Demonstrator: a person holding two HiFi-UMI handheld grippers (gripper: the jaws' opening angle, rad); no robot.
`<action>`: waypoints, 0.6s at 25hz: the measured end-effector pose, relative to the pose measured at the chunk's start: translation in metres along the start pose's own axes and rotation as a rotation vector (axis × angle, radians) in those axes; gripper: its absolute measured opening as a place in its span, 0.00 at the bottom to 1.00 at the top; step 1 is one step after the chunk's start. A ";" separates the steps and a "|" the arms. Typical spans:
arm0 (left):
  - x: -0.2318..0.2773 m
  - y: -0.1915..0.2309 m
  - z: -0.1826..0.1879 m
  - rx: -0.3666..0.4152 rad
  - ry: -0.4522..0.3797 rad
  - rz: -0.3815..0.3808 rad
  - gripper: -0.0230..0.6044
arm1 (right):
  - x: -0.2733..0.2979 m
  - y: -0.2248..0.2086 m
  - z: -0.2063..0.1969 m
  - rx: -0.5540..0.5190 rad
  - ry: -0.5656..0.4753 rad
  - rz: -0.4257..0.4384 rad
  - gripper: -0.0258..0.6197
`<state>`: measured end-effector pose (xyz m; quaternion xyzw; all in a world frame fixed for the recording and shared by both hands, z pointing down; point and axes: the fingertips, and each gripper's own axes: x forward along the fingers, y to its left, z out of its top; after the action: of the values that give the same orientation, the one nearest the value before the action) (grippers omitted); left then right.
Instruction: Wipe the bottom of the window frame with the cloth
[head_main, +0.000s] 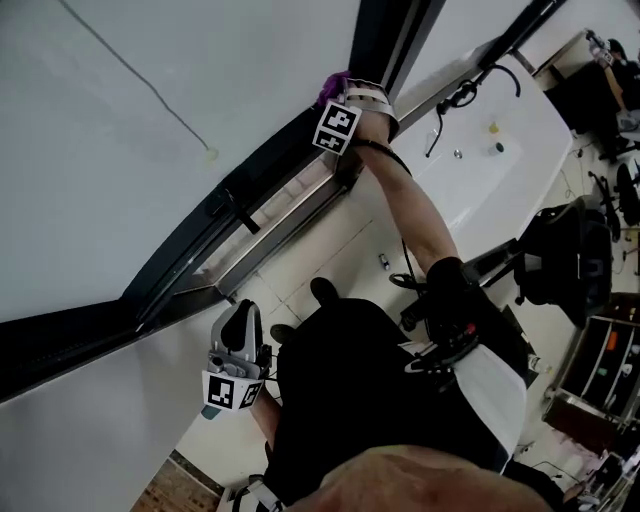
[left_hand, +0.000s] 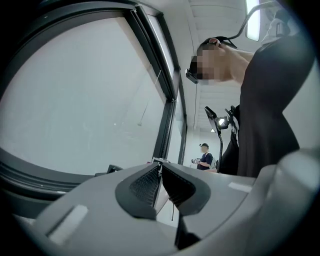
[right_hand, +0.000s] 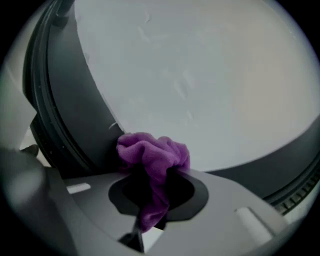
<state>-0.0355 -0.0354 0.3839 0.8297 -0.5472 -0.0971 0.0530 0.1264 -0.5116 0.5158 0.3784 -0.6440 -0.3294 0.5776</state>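
My right gripper (head_main: 338, 97) is stretched out to the dark bottom window frame (head_main: 265, 175) and is shut on a bunched purple cloth (right_hand: 152, 155). The cloth (head_main: 332, 86) presses against the frame where the frosted glass (right_hand: 200, 75) meets the dark rail (right_hand: 75, 115). In the right gripper view the cloth spills out between both jaws. My left gripper (head_main: 235, 345) hangs low near my body, away from the frame. Its jaws (left_hand: 161, 172) are closed together with nothing between them.
A white desk (head_main: 490, 170) with a few small items and cables runs along the right. Black equipment and a bag (head_main: 560, 260) stand beside it. The floor is pale tile (head_main: 320, 260). Another person (left_hand: 204, 156) stands far down the room.
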 end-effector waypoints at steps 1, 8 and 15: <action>-0.002 0.002 -0.001 -0.004 -0.005 0.001 0.07 | 0.004 0.001 0.000 -0.028 0.021 -0.038 0.13; -0.029 0.015 -0.004 -0.035 -0.046 0.043 0.07 | 0.000 0.003 -0.007 -0.137 0.102 -0.006 0.13; -0.051 0.026 0.009 -0.013 -0.095 0.043 0.07 | 0.010 0.003 -0.016 -0.321 0.152 -0.025 0.13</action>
<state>-0.0802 0.0012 0.3849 0.8119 -0.5660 -0.1388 0.0346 0.1411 -0.5186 0.5256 0.3132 -0.5327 -0.4056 0.6735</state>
